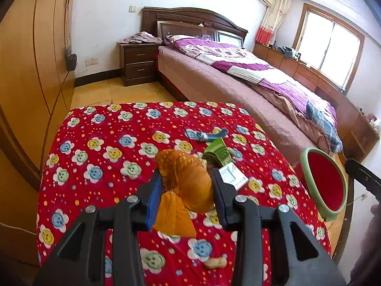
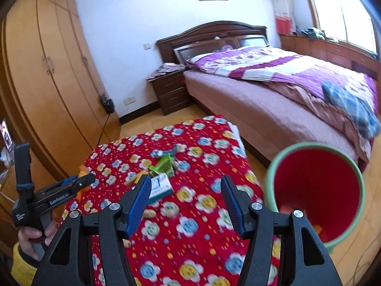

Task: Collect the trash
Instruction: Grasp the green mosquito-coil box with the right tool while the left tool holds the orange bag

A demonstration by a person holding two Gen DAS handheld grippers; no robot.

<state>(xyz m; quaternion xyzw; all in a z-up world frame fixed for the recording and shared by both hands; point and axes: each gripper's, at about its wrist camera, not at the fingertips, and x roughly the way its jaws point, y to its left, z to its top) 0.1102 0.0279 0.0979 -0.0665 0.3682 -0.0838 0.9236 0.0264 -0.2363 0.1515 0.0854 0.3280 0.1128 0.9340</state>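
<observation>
My left gripper (image 1: 186, 174) is shut on a curled orange peel (image 1: 183, 166) and holds it above the table with the red flowered cloth (image 1: 107, 143). On the cloth beyond it lie a green wrapper (image 1: 218, 152), a white and green box (image 1: 232, 175) and a blue-grey scrap (image 1: 207, 135); a peanut shell (image 1: 215, 263) lies nearer. The green bin with a red inside (image 1: 306, 166) stands off the table's right side. My right gripper (image 2: 185, 178) is open and holds nothing, over the cloth left of the bin (image 2: 319, 178). Orange scraps show in the bin's bottom.
A bed (image 1: 238, 83) with a purple quilt runs along the right, close to the table. A dark nightstand (image 1: 140, 64) stands by the headboard. A tall wooden wardrobe (image 1: 28, 83) fills the left. A hand in a yellow sleeve (image 2: 23, 257) holds the left gripper.
</observation>
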